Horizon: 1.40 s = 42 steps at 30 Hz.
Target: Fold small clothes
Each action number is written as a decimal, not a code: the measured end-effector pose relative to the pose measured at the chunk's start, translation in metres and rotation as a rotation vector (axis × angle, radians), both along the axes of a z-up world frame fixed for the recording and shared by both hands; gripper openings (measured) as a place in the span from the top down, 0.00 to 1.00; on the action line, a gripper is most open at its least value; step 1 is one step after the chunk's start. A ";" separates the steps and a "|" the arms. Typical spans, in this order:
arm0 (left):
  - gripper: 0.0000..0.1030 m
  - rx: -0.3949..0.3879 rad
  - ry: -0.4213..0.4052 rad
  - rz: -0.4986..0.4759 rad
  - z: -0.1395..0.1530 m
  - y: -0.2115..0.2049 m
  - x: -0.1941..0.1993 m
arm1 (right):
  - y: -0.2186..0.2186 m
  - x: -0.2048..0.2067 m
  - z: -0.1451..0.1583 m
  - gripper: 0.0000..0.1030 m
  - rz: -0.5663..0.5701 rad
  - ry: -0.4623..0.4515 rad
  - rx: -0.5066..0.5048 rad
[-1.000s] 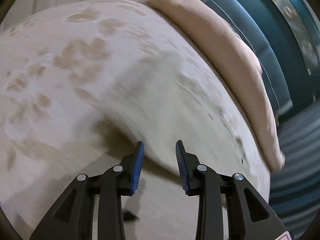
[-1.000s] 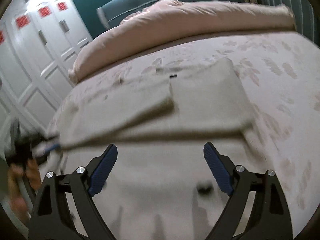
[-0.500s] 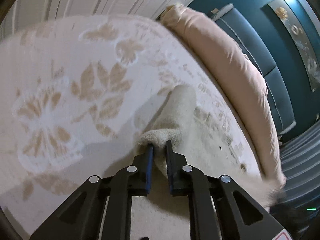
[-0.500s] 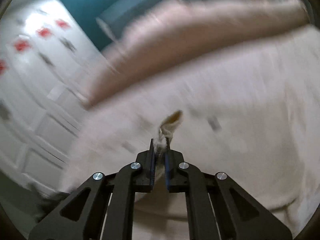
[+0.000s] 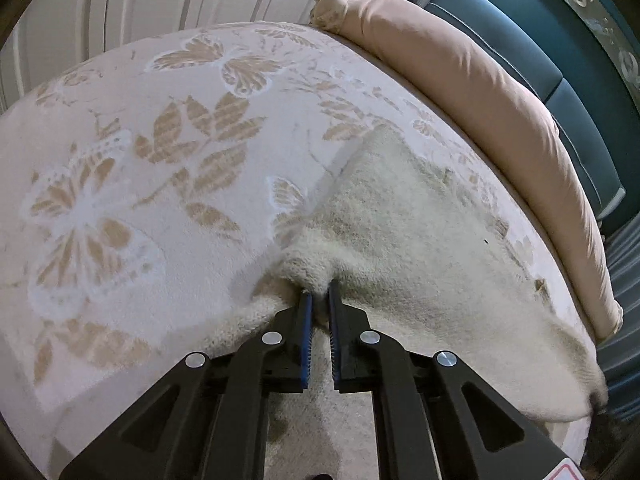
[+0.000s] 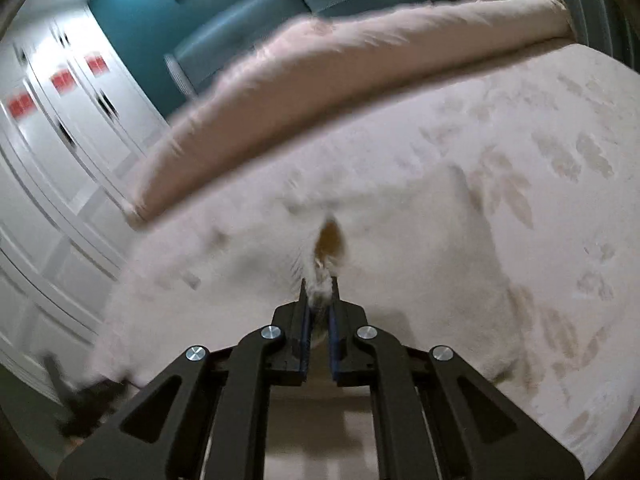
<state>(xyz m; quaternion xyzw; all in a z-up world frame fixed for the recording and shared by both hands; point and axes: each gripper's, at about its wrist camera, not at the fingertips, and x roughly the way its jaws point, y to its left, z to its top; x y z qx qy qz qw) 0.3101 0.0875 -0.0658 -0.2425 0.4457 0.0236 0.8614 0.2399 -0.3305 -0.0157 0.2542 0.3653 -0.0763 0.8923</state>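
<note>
Both sets of jaws have snapped shut since a second ago, the left gripper [image 5: 318,300] and the right gripper [image 6: 319,286] each pinching an edge of the cream fleece garment [image 5: 400,240] on the butterfly-patterned bed [image 5: 120,200], so the fold can begin.

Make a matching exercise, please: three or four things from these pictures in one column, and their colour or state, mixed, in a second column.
Things:
1. cream fleece garment
2. bedspread
3. rolled duvet
4. headboard

Colour or state:
A. teal, padded
B. pinched by both grippers, left gripper and right gripper
C. plain pinkish beige, along the far edge of the bed
D. pale, with a butterfly and leaf pattern

Pairs: 1-B, 2-D, 3-C, 4-A
</note>
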 end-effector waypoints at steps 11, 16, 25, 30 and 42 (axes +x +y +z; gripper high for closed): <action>0.88 -0.028 -0.055 -0.032 -0.008 0.008 -0.008 | 0.072 0.018 0.045 0.80 0.158 -0.027 -0.116; 0.88 -0.059 -0.098 -0.030 -0.013 0.011 -0.014 | 0.172 0.085 0.051 0.64 0.436 -0.048 -0.083; 0.88 -0.130 -0.166 -0.021 -0.024 0.017 -0.019 | 0.253 0.197 0.005 0.50 0.572 0.058 -0.078; 0.88 -0.141 -0.186 -0.023 -0.026 0.018 -0.020 | 0.272 0.224 -0.025 0.62 0.638 0.109 -0.090; 0.88 -0.124 -0.200 -0.031 -0.028 0.014 -0.021 | 0.273 0.259 -0.045 0.94 0.659 0.139 -0.191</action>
